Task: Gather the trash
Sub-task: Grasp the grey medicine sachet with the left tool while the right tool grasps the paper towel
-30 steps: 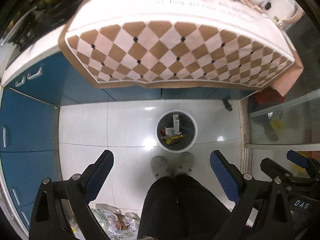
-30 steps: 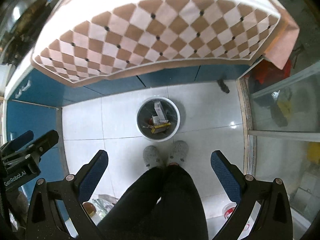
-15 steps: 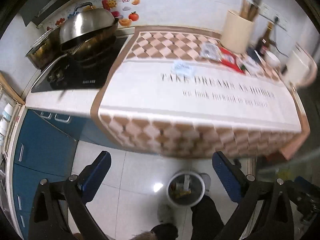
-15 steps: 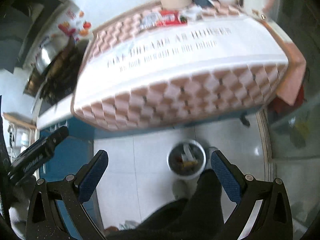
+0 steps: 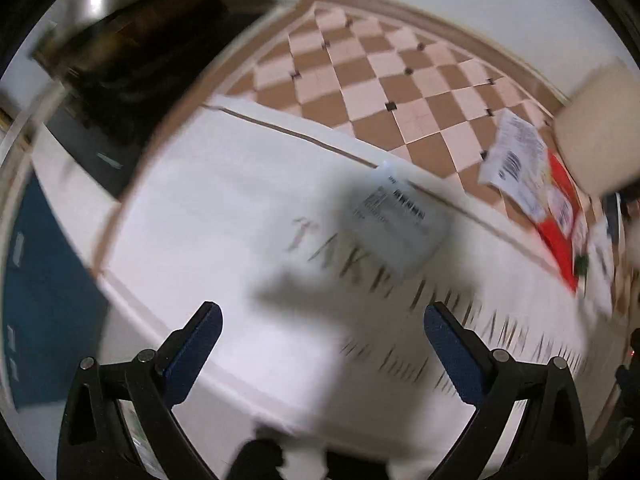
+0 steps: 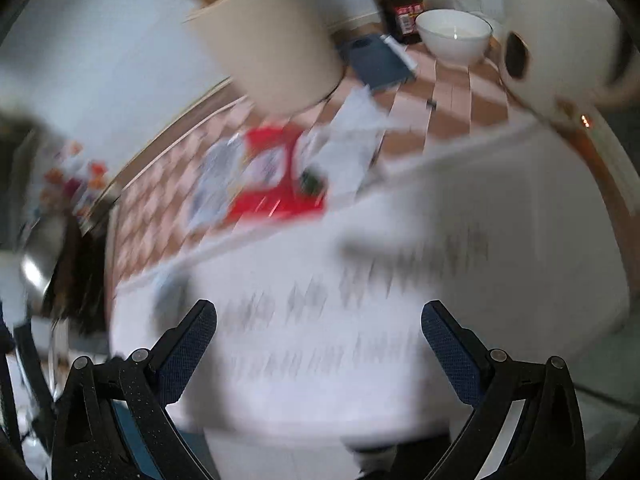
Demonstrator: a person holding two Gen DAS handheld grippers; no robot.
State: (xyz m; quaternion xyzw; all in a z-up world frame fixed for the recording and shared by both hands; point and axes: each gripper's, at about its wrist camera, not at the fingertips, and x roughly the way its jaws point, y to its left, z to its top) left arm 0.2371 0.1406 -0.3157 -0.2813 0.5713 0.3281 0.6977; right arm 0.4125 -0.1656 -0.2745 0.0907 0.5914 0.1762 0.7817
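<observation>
**Both grippers empty above tabletop, trash ahead**

Left gripper [image 5: 322, 320]: jaws spread wide, nothing between them, held over the white lettered part of the cloth [image 5: 224, 208] covering the tabletop. Just ahead, between the jaw lines: a pale wrapper [image 5: 396, 228] with printed barcode, lying flat on the cloth at the border of the checkered section. Further right: a white printed wrapper [image 5: 514, 160] overlapping a red packet [image 5: 560, 216], both beside a cream container [image 5: 600, 128]. Dark cookware at upper left, blurred.

Right gripper [image 6: 318, 318]: jaws spread wide, nothing held, over the same white cloth [image 6: 500, 220]. Ahead: red packet [image 6: 276, 200] with white wrappers [image 6: 352, 148] around it, heavy motion blur. Behind them the cream container [image 6: 272, 40], a dark blue flat object [image 6: 378, 62], a white bowl [image 6: 454, 34], a dark bottle [image 6: 400, 0] and a white appliance [image 6: 560, 24]
</observation>
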